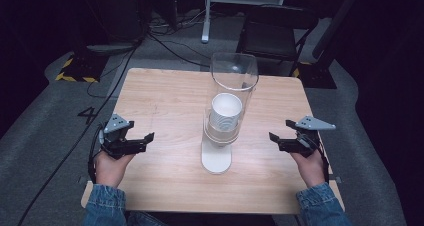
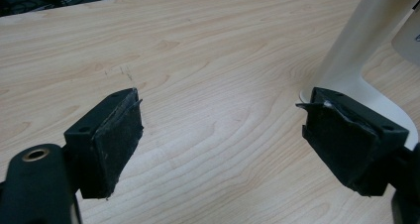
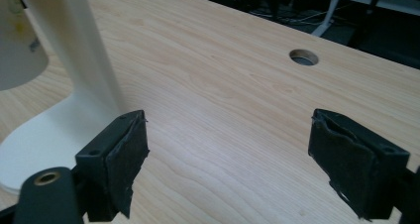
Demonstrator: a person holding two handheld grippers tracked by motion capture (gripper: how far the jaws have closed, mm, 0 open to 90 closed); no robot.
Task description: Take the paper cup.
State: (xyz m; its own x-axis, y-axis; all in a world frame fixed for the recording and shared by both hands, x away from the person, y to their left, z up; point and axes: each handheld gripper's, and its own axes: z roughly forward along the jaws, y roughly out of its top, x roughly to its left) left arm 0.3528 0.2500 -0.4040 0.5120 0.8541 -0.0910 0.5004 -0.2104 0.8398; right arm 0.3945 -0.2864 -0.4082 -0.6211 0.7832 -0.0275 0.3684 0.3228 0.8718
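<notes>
On the table, one obstacle stands in the middle: the cup dispenser with its white base. Bare wood lies open on both sides of it, and also behind it.

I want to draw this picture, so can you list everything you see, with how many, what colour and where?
table: one, light wood, in the middle of the room.
cup holder: one, white stand with a clear tube on top, at the middle of the table.
cups: a white stack inside the clear tube; I cannot count them.
hole: one, round, in the tabletop near its far edge.
chair: one, black, behind the table.
cables: several, black, on the grey floor behind the table.
striped tape: yellow and black, on the floor at far left.
sleeves: two, blue denim, at the near edge.
left claw: one, black, open, left of the stand.
right claw: one, black, open, right of the stand.
</notes>
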